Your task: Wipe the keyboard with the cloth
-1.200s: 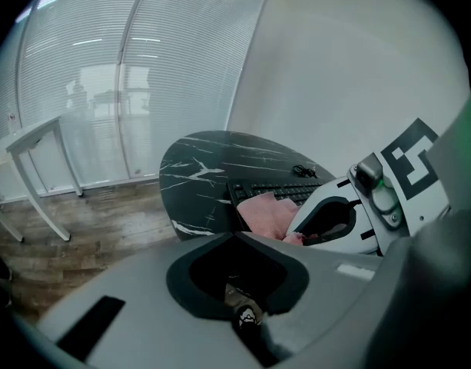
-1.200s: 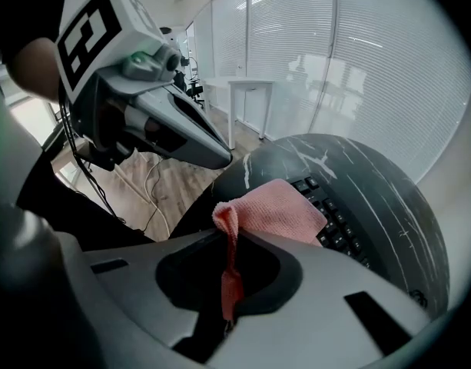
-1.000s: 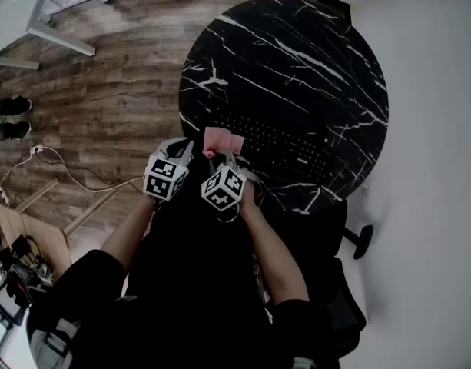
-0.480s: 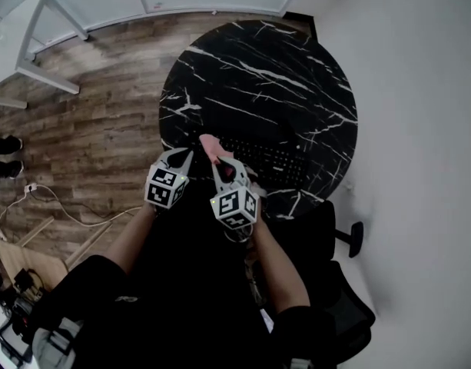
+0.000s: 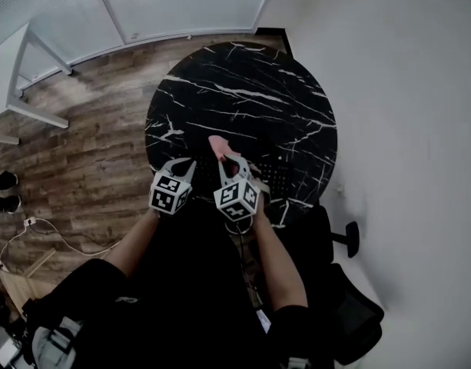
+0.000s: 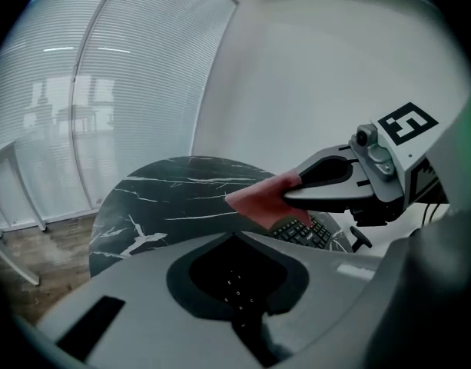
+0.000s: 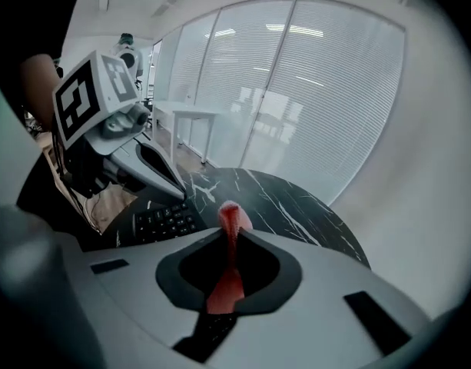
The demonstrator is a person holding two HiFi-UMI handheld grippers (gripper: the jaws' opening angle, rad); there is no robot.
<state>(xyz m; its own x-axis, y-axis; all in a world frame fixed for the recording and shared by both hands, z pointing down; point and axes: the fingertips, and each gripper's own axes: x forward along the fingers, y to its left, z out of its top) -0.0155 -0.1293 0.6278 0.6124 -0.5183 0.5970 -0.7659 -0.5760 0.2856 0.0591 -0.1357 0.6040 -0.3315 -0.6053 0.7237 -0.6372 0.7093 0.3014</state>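
Observation:
On the round black marble table (image 5: 243, 91), a black keyboard (image 5: 280, 177) lies along the near edge, partly hidden behind the grippers. My right gripper (image 5: 232, 161) is shut on a pink cloth (image 5: 217, 146), held up over the keyboard's left end. In the right gripper view the cloth (image 7: 231, 223) runs between the closed jaws, with the keyboard (image 7: 162, 221) below left. My left gripper (image 5: 188, 163) hangs just left of it, shut and with nothing in it. The left gripper view has the cloth (image 6: 258, 201) and keyboard (image 6: 303, 233) to its right.
A black office chair (image 5: 346, 290) stands to my right beside the white wall. Wooden floor lies to the left, with a white desk frame (image 5: 28, 91), shoes (image 5: 1, 181) and cables (image 5: 35, 225). Window blinds line the far side.
The right gripper has lifted the pink cloth up off the keyboard's left end. Both grippers sit higher and closer together, and the head view has tilted toward the window.

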